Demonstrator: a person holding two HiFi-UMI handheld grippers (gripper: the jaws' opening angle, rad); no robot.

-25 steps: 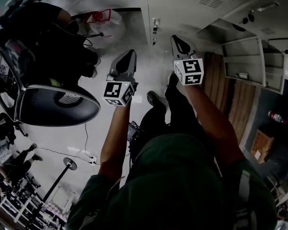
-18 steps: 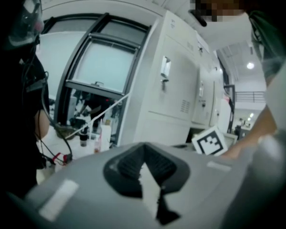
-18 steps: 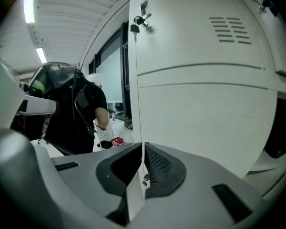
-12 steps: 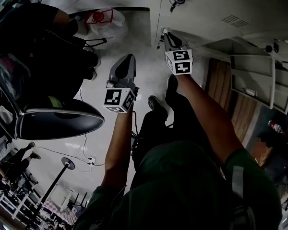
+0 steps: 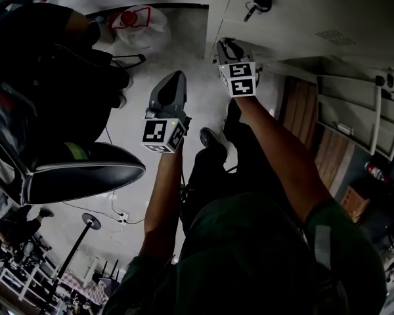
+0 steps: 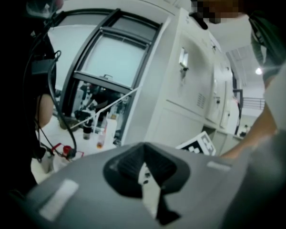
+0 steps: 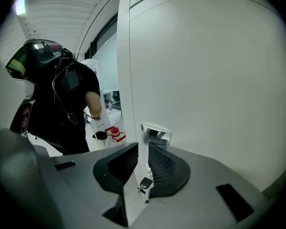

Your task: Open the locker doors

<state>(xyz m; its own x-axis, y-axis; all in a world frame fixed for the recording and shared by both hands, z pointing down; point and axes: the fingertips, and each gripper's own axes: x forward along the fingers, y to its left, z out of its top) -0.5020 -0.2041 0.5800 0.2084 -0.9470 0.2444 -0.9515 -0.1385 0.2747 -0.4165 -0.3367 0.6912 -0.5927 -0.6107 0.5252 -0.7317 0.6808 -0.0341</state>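
Observation:
The white locker bank (image 5: 302, 18) fills the upper right of the head view, with keys hanging from one door's lock (image 5: 259, 2). My right gripper (image 5: 224, 44) is at the left edge of a locker door. In the right gripper view that door (image 7: 205, 70) fills the frame, and its thin edge runs between the jaws of the right gripper (image 7: 142, 144), below a metal latch (image 7: 156, 133). The jaws are opening and a gap shows on the left side of the edge. My left gripper (image 5: 175, 77) hangs in the air left of the lockers, its jaws (image 6: 144, 146) together and holding nothing.
Two lockers (image 5: 354, 110) stand with their doors open at the right. A person in dark clothes (image 5: 65, 58) and an office chair (image 5: 85, 169) are at the left. A white plastic bag (image 5: 141, 25) lies on the floor by the locker's corner.
My right gripper has moved up and left to the locker door's edge. The left gripper has hardly moved. The head view has shifted, so the lockers sit higher and nearer.

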